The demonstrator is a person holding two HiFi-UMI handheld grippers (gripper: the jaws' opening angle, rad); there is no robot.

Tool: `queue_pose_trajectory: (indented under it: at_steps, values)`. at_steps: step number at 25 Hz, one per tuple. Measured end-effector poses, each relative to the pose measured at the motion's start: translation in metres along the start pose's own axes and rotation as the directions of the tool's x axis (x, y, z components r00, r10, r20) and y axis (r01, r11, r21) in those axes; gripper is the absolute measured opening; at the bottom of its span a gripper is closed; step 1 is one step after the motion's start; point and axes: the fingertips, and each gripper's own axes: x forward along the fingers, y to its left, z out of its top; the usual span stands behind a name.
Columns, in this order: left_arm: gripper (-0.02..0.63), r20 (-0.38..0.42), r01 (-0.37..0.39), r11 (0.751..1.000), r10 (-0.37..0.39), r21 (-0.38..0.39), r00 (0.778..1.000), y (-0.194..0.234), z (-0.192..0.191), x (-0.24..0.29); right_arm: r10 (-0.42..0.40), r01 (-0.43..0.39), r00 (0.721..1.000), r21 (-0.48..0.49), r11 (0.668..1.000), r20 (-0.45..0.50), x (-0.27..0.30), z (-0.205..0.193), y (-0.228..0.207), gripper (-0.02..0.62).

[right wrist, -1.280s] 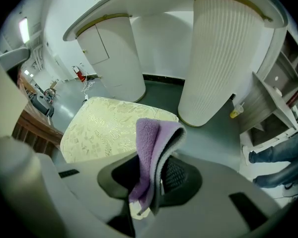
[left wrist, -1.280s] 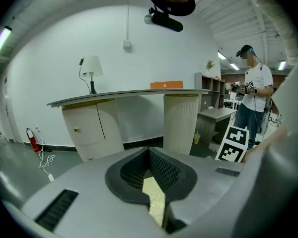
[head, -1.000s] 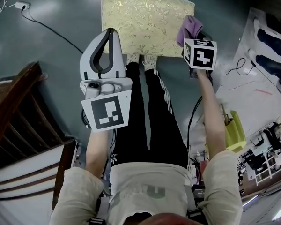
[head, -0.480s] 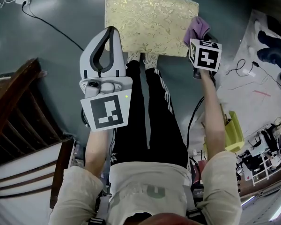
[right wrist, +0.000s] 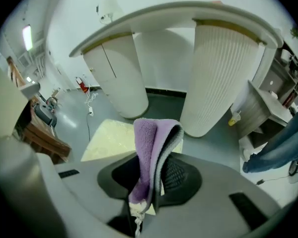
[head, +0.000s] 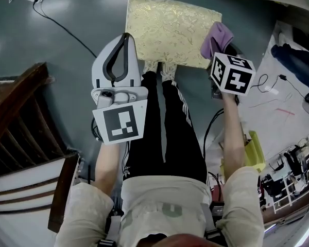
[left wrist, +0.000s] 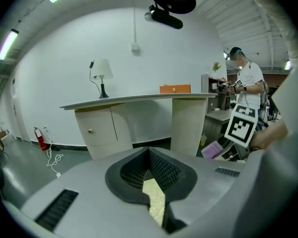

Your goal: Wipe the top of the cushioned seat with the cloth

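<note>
The cushioned seat (head: 170, 29) is a gold patterned square on the grey floor, just beyond the person's feet. A purple cloth (head: 218, 37) hangs over its right edge, pinched in my right gripper (head: 220, 49), whose marker cube shows below it. In the right gripper view the cloth (right wrist: 152, 148) stands folded up between the jaws, with the seat (right wrist: 111, 139) lower left of it. My left gripper (head: 125, 37) hovers shut and empty near the seat's front left corner. A strip of the gold seat (left wrist: 155, 202) shows through its jaws.
A dark wooden chair (head: 18, 120) stands at the left. A cable (head: 62, 27) runs across the floor at the upper left. A yellow object (head: 256, 151), cables and clothing lie at the right. Beyond the seat are white ribbed counter pillars (right wrist: 216, 78); another person (left wrist: 249, 86) stands farther off.
The head view has shifted, so the seat sits further right in the picture. My right gripper with the cloth has drifted slightly right and nearer along the seat's right edge. The left gripper has barely moved.
</note>
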Motion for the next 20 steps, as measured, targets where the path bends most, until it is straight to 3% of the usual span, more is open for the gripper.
queue_pose_trajectory:
  at_steps: [5, 9, 16, 20]
  values:
    - [0.006, 0.017, -0.071, 0.997, 0.071, -0.021, 0.997, 0.025, 0.006, -0.011, 0.114, -0.109, 0.976, -0.039, 0.993, 0.185, -0.070, 0.063, 0.058, 0.097]
    - [0.006, 0.012, -0.107, 0.993, 0.107, -0.044, 0.994, 0.036, 0.001, -0.023, 0.196, -0.180, 0.952, -0.087, 0.980, 0.237, -0.096, 0.078, 0.105, 0.097]
    - [0.006, -0.026, -0.153, 0.985, 0.152, -0.076, 0.988, 0.051, -0.028, -0.041, 0.359, -0.347, 0.909, -0.093, 0.933, 0.210, -0.074, 0.075, 0.183, 0.097]
    - [0.006, -0.045, -0.186, 0.979, 0.182, -0.084, 0.982, 0.062, -0.040, -0.050, 0.454, -0.446, 0.882, -0.092, 0.891, 0.126, -0.029, 0.054, 0.230, 0.097]
